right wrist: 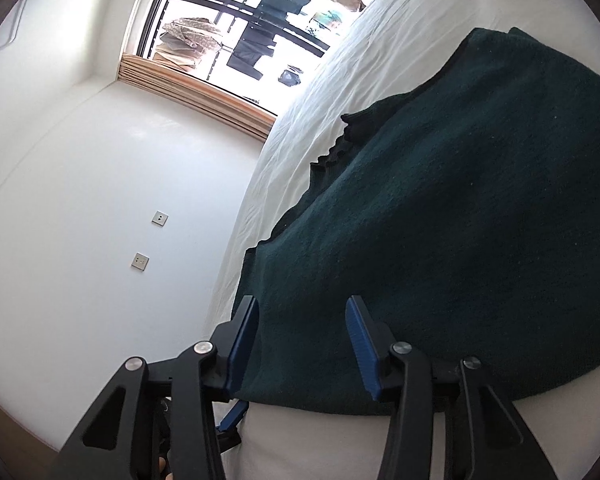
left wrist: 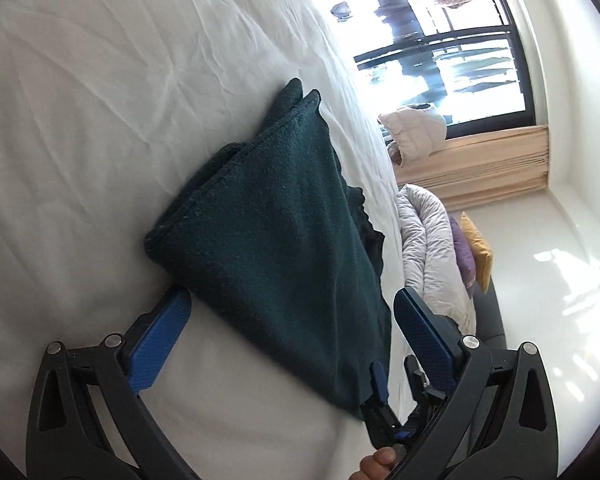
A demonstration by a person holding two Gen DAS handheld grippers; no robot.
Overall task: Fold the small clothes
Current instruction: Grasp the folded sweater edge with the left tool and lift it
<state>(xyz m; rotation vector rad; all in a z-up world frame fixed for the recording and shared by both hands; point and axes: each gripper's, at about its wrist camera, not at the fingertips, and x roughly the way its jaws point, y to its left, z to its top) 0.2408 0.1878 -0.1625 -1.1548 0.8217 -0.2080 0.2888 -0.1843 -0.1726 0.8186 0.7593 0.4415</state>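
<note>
Left gripper nearest, spread wide, blue pads clear of the cloth on both sides; nothing held. Fingertip of a hand visible just below the garment's near corner, at the bottom edge of the left wrist view.

Dark green knit garment folded into a thick stack, lying on the white bed sheet, close to the bed's edge. Near corner of the garment between the left gripper's spread pads, touching neither as far as visible. Rolled fold edge along the garment's far-left side; a ruffled darker hem poking out on the side toward the bed's edge.

Right gripper about half open over the near edge of the same garment; left pad at the garment's edge, right pad resting on top of the cloth. Pinch on the cloth: cannot tell, no visible bunching between the pads.

Beyond the garment, off the bed's edge: grey quilted duvet heaped on the floor, purple cushion and yellow cushion beside it. Farther: wooden window sill, window with clothes hanging outside. On the wall beside the bed, two wall sockets.
</note>
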